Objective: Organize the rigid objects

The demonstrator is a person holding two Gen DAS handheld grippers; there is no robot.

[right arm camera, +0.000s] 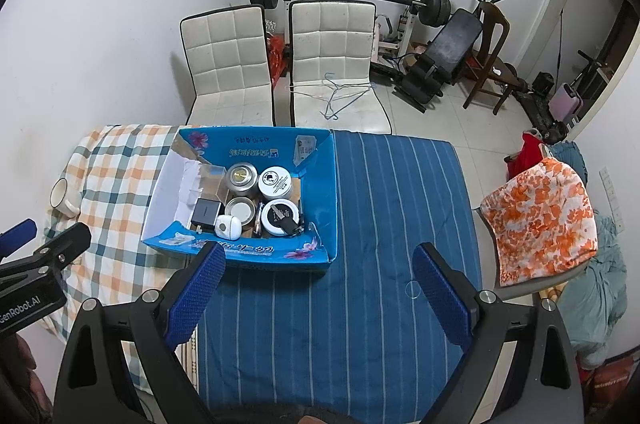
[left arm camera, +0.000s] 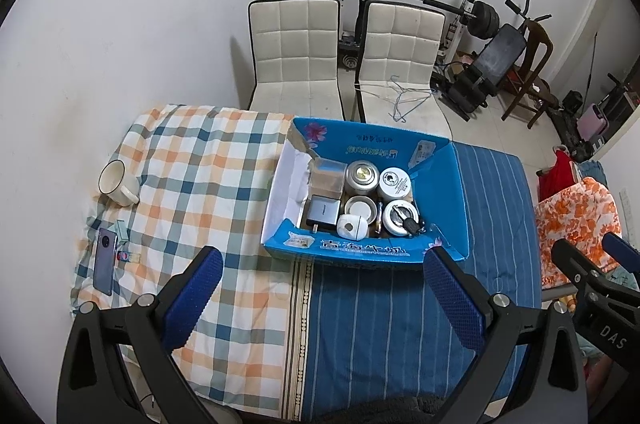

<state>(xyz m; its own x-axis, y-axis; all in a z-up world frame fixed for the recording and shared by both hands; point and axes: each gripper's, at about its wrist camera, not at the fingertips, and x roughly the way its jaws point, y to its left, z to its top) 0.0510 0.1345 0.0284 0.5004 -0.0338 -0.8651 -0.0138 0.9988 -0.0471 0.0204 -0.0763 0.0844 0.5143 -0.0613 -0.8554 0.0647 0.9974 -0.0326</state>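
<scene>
A blue cardboard box (left arm camera: 440, 191) (right arm camera: 320, 191) sits mid-table and holds several rigid items: a gold-topped tin (left arm camera: 362, 175), a white-lidded tin (left arm camera: 394, 181), a tin with a black key (left arm camera: 412, 226) lying on it, a grey charger (left arm camera: 322, 209), a small white round device (left arm camera: 351, 227) and a clear plastic case (left arm camera: 328, 175). A white mug (left arm camera: 116, 181) and a phone (left arm camera: 105, 260) lie on the checked cloth at the left. My left gripper (left arm camera: 323, 258) hangs open just before the box front. My right gripper (right arm camera: 320, 251) is open too, over the blue striped cloth by the box's near right corner.
Small packets (left arm camera: 124, 240) lie next to the phone. A clear disc (right arm camera: 412, 290) rests on the striped cloth. Two white chairs (left arm camera: 296, 51) stand behind the table, with a weight bench (left arm camera: 492, 63) beyond. An orange floral cushion (right arm camera: 540, 220) sits off the table's right edge.
</scene>
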